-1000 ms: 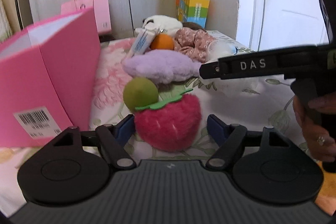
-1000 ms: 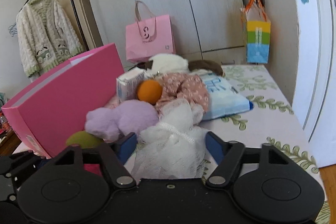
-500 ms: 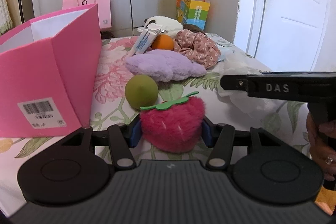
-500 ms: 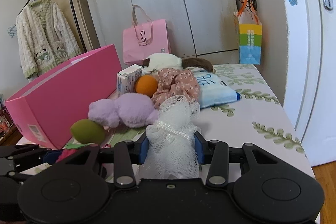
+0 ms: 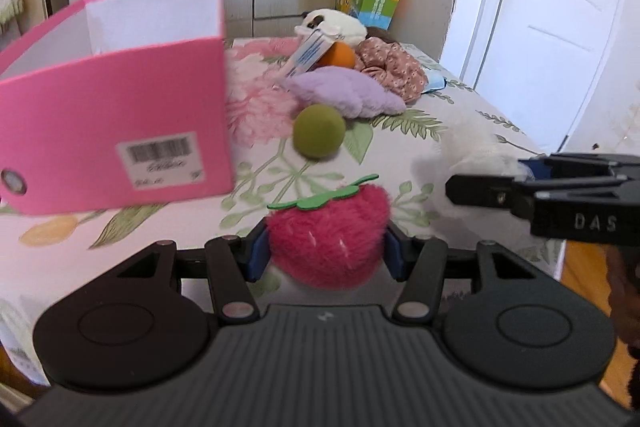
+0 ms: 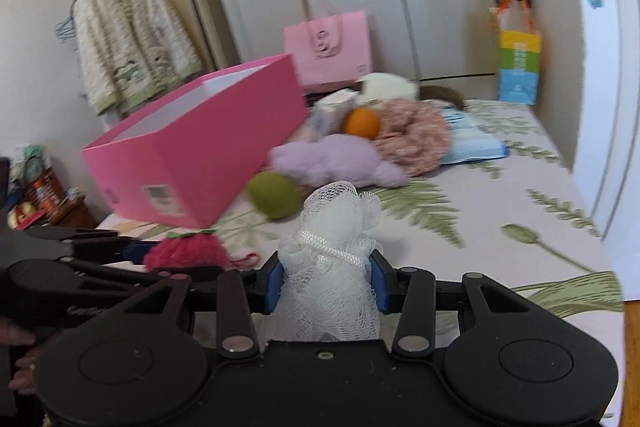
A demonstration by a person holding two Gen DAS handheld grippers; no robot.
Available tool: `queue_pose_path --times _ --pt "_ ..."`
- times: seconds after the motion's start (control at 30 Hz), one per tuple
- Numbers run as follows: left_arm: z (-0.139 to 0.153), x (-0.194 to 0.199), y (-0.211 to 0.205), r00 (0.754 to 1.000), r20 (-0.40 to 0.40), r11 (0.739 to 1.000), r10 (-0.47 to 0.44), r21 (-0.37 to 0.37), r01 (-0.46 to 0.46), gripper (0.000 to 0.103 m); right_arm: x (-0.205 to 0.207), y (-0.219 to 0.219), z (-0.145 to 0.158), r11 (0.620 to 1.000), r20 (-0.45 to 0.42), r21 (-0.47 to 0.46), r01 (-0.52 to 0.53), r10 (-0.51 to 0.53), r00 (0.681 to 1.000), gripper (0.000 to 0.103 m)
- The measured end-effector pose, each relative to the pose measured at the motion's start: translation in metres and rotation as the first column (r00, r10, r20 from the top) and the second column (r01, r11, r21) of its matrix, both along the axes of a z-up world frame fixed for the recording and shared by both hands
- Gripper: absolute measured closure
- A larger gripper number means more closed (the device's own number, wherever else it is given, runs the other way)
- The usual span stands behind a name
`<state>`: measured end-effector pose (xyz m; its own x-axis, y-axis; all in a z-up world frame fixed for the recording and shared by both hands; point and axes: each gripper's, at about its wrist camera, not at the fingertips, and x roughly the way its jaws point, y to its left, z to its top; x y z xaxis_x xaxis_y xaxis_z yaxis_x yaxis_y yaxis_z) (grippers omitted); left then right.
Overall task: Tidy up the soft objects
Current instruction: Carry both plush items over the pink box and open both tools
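My left gripper (image 5: 326, 253) is shut on a pink plush strawberry (image 5: 328, 233) and holds it above the floral bed cover. My right gripper (image 6: 326, 285) is shut on a white mesh bath pouf (image 6: 332, 267), also lifted. The strawberry shows at the left of the right wrist view (image 6: 186, 253). An open pink box (image 5: 116, 107) stands to the left; it also shows in the right wrist view (image 6: 200, 143). A green ball (image 5: 319, 131), a lilac plush (image 5: 348, 93), an orange ball (image 5: 340, 55) and a floral scrunchie (image 5: 390, 69) lie beyond.
A white plush (image 5: 332, 23), a tissue pack (image 6: 330, 111) and a blue packet (image 6: 472, 143) lie at the back of the bed. A pink bag (image 6: 326, 49) and a colourful bag (image 6: 516, 67) stand by the wardrobe. The white door (image 5: 540, 27) is at right.
Both grippers closed on their objects and lifted them: the left on the strawberry, the right on the pouf. Both views have swung left toward the pink box.
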<state>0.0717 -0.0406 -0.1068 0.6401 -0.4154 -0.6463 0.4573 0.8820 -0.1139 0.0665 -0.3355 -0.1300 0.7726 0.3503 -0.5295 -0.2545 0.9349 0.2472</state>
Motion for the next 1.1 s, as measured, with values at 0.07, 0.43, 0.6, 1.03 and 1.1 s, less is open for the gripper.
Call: queue_pose_path --times 0.07,0.43,0.6,1.03,1.1 --pt "0.005 -0.002 0.009 1.000 -0.010 1.000 0.005 -0.004 -0.005 0.049 -0.003 0.010 0.005 0.999 -0.013 0.009 -0.036 0.036 0.999 0.054" --pt "0.031 -0.007 0.057 0.999 0.005 0.999 0.040 0.010 -0.040 0.049 0.005 0.068 0.029 0.972 -0.060 0.040 -0.231 0.233 0.971 0.054" --pt "0.045 -0.007 0.076 0.998 0.027 0.998 0.053 0.041 -0.054 0.049 0.008 0.083 0.049 0.952 -0.044 0.032 -0.305 0.306 0.951 0.054" --pt "0.120 0.030 0.105 0.994 0.108 0.999 0.020 0.033 -0.024 0.048 0.045 0.102 0.112 0.930 0.044 0.017 -0.368 0.367 0.929 0.054" --pt "0.131 0.044 0.107 0.990 0.137 0.999 0.033 0.021 -0.036 0.048 0.062 0.103 0.121 0.933 0.063 0.016 -0.360 0.359 0.931 0.054"
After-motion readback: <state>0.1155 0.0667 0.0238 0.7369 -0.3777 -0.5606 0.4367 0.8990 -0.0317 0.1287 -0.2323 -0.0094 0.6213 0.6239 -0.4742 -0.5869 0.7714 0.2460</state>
